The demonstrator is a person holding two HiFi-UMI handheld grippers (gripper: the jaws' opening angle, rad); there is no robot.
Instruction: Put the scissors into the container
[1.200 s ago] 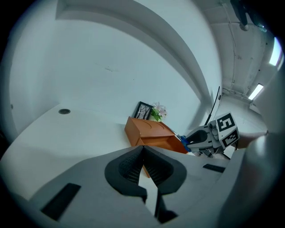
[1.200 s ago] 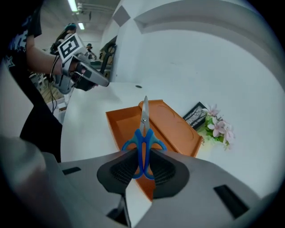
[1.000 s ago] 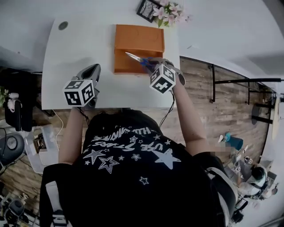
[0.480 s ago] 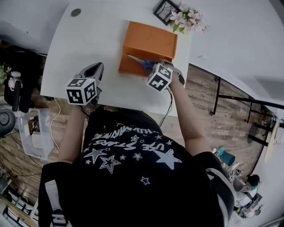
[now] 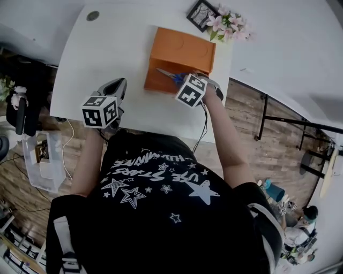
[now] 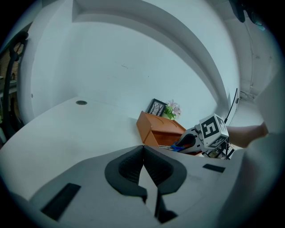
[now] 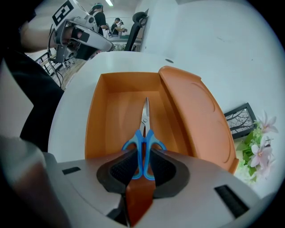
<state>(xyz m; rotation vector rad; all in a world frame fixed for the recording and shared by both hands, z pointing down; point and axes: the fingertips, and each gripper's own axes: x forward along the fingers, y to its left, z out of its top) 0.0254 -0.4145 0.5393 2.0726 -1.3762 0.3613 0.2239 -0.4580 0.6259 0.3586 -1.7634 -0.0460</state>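
The scissors (image 7: pixel 144 133) have blue handles and short steel blades. My right gripper (image 7: pixel 143 165) is shut on the handles, with the blades pointing forward over the open tray of the orange container (image 7: pixel 111 111). The container's lid (image 7: pixel 196 116) lies open to the right of the tray. From the head view, the scissors (image 5: pixel 169 75) hang over the container (image 5: pixel 182 51) at its near side, in front of the right gripper (image 5: pixel 185 83). My left gripper (image 5: pixel 118 85) rests over the white table to the container's left, shut on nothing (image 6: pixel 143 156).
The white table (image 5: pixel 107 48) has a rounded far corner with a round cable hole (image 5: pixel 92 15). A framed picture (image 5: pixel 200 13) and pink flowers (image 5: pixel 228 24) stand behind the container. The table's right edge drops to a wooden floor (image 5: pixel 268 144).
The head camera has shifted since a second ago. The right gripper still holds the scissors over the container's near side, and the left gripper has hardly moved.
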